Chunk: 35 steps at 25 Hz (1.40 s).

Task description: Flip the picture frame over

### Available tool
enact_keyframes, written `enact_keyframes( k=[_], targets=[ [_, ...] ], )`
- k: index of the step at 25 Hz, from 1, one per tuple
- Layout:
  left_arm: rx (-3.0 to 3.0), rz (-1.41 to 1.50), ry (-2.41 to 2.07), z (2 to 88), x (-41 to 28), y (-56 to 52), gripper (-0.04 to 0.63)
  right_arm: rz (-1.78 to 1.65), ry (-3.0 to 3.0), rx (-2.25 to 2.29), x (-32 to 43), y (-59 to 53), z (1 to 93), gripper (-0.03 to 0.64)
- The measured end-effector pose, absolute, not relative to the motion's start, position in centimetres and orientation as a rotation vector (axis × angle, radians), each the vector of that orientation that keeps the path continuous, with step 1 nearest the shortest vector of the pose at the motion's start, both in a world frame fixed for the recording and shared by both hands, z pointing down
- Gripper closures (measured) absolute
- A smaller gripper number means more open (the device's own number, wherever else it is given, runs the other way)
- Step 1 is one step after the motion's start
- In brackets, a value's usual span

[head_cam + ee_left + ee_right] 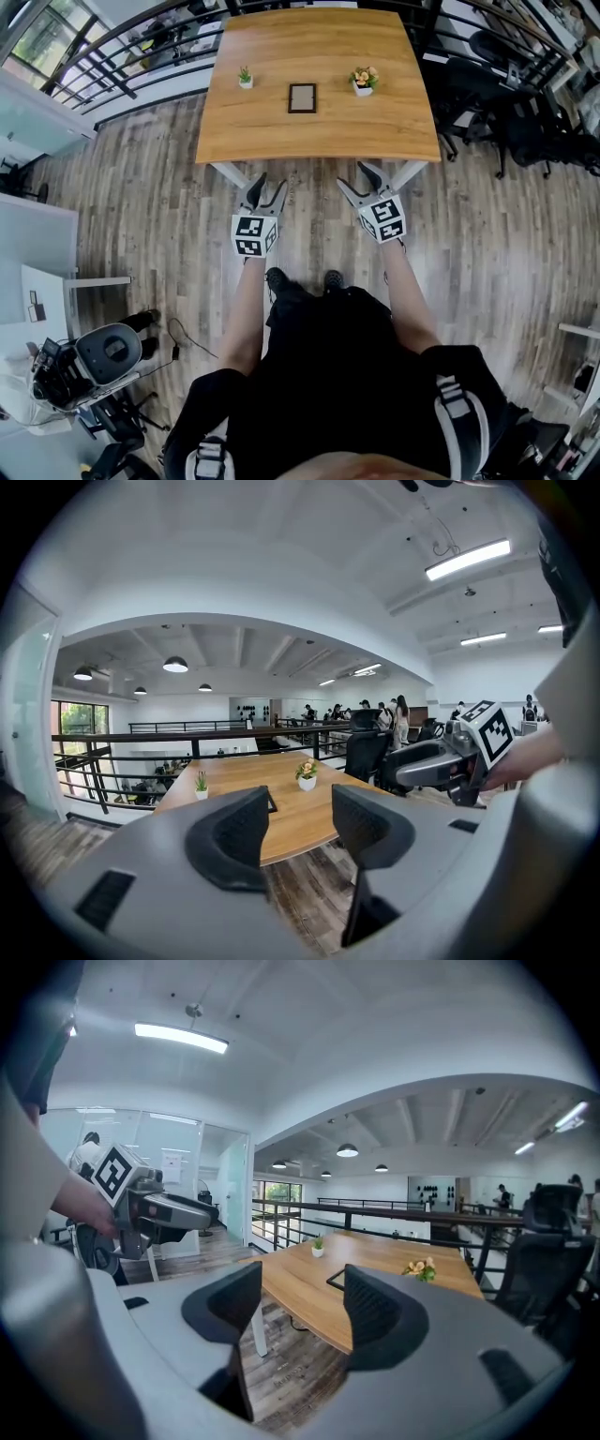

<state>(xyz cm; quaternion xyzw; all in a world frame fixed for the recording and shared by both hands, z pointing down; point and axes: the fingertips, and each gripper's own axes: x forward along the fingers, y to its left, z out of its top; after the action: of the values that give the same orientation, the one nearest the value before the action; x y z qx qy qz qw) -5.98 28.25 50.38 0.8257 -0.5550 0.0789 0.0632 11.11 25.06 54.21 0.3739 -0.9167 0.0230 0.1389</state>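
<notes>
Small dark-brown rectangular picture frame [302, 97] lies flat mid-way across the light wooden rectangular table [319, 141]. It sits between a small green plant in a white pot [246, 78] on its left and a white pot of yellow-orange flowers [364, 81] on its right, apart from both. Long axis runs away from the person, short edge toward the near table edge, sides roughly square with the table. Inner panel reads grey-brown; can't tell whether that's the front or the back. In both gripper views most of the frame is hidden behind a claw finger and only a dark corner shows. Left claw [271, 182] and right claw [353, 176] hang over the grey-brown plank floor [141, 187], just short of the near table edge. Both point at the table and are well apart from the frame. Left claw: fingers [230, 836] wide apart, nothing gripped, just table and floor seen through the gap. Right claw: fingers [375, 1321] likewise wide apart, empty. Black-and-white marker cubes [251, 234] carry square patterns only. Paper sheets on the glass partition [172, 1164] in the right gripper view are too small to read. Black metal railing [112, 56] runs behind the table. The person's black-clothed body [328, 375] hides the floor at the bottom of the head view.
</notes>
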Motion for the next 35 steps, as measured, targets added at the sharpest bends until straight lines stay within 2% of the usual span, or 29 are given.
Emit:
enact_keyframes(
  k=[6,35],
  targets=[
    [2.444,0.181,-1.743,50.1,-6.8,27.9,0.357,0.057,-2.637,1.100,10.8,24.4,54.2,0.267],
    [2.384,0.163,-1.701,51.6,-8.6,24.0,0.357,0.150,-2.587,1.177,10.7,20.6,55.3,0.301]
  ],
)
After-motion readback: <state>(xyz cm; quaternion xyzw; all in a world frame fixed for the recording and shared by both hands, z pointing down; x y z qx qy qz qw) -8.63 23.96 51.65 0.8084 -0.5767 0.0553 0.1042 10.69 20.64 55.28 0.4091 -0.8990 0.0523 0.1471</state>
